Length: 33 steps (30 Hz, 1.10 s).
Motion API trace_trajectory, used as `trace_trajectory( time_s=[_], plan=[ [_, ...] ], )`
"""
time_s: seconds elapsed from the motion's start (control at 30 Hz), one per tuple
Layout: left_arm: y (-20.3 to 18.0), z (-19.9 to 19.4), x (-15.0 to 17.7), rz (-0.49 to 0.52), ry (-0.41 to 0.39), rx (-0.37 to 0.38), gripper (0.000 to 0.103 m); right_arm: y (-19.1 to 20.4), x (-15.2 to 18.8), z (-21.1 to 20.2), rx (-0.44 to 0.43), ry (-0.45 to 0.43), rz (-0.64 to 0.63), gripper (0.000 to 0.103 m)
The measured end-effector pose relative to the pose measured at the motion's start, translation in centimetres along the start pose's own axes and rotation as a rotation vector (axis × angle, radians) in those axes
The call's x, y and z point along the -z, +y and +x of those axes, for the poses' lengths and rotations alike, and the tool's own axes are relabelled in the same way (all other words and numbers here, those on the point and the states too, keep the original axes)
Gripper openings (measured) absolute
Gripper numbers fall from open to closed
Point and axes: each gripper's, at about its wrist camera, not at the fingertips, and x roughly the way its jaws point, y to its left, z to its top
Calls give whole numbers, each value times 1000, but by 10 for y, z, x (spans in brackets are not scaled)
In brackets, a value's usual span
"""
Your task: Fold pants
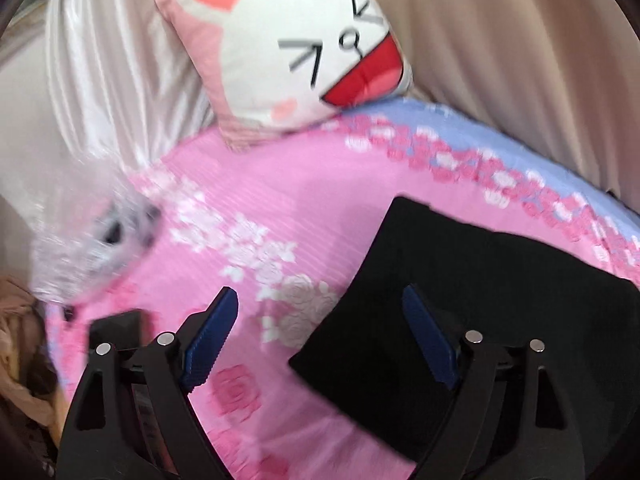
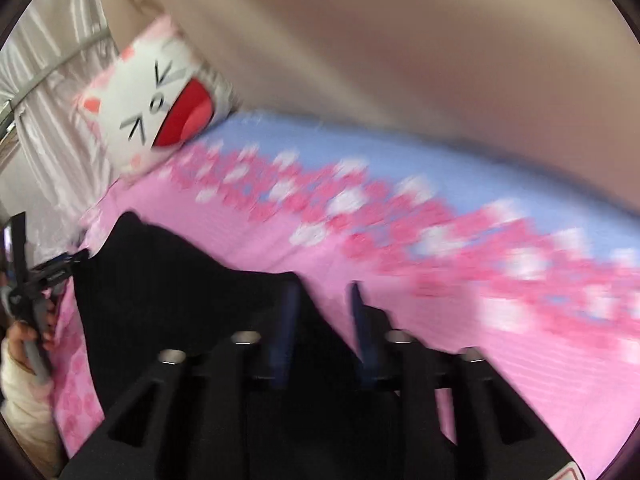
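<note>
In the left wrist view the left claw (image 1: 316,332) fills the lower middle of the frame, its blue pads spread wide with nothing between them but the pink flowered bed sheet (image 1: 280,208). Its right pad (image 1: 430,336) sits over the left edge of the black pants (image 1: 480,280), which lie folded into a flat dark block at the lower right of the frame; whether the pad touches the cloth I cannot tell.

In the right wrist view, heavily blurred, the right claw (image 2: 324,320) stands at the lower middle with a moderate gap between its fingers. The pants (image 2: 180,280) spread across the lower left and pass under its left finger; the blur hides whether cloth is pinched.

A cat-face pillow (image 1: 296,48) leans at the upper middle against a pale curtain (image 1: 500,40). A hand (image 2: 28,336) holds the other gripper's handle at the far left edge.
</note>
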Motion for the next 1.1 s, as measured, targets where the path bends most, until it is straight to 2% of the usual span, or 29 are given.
trace_trajectory(
  time_s=[0.07,0.1,0.13,0.17,0.23,0.27,0.3,0.37,0.43,0.47,0.57,0.67,0.77,0.8,0.83,0.87,0.93,1.0,1.03,1.1],
  plan=[
    [-3,-22,0,3,-17,51,82,-10,24,-33,-4,15,6,48],
    [-7,-29,2,5,-19,75,86,-16,40,-45,-5,33,14,48],
    [-12,-34,5,12,-17,101,94,-19,55,-50,-6,49,22,47],
    [-21,-36,11,32,-3,116,96,-30,79,-60,16,77,40,46],
    [-32,-25,24,70,39,81,95,-51,113,-76,104,103,75,44],
    [-37,-17,31,89,65,54,95,-73,134,-94,173,99,128,44],
    [-38,-7,41,97,105,11,95,-92,149,-113,218,82,182,44],
    [-33,-2,54,75,143,-21,94,-141,184,-164,320,23,330,44],
    [-29,-14,60,44,133,-24,94,-183,214,-212,458,-22,439,47],
    [-33,-27,60,41,102,-20,94,-204,228,-235,507,-41,493,47],
    [-61,-63,57,84,13,31,95,-258,261,-275,563,-64,596,48],
    [-104,-90,54,135,-25,134,95,-290,269,-281,522,-64,610,48],
    [-146,-100,60,178,-1,209,96,-302,263,-262,485,-38,587,48],
    [-158,-101,65,189,18,234,96,-301,258,-255,481,-19,568,43],
    [-168,-103,68,201,34,255,96,-301,253,-250,485,2,549,13],
    [-176,-104,72,212,45,268,96,-300,247,-253,485,-6,527,7],
    [-188,-110,75,242,39,269,96,-286,232,-272,525,-82,461,7],
    [-196,-118,79,277,4,242,96,-282,221,-292,510,-157,445,7],
    [-199,-119,81,292,-10,230,96,-289,222,-291,516,-149,458,7],
    [-206,-118,86,318,-14,222,96,-315,240,-262,560,-14,492,9]
  ],
)
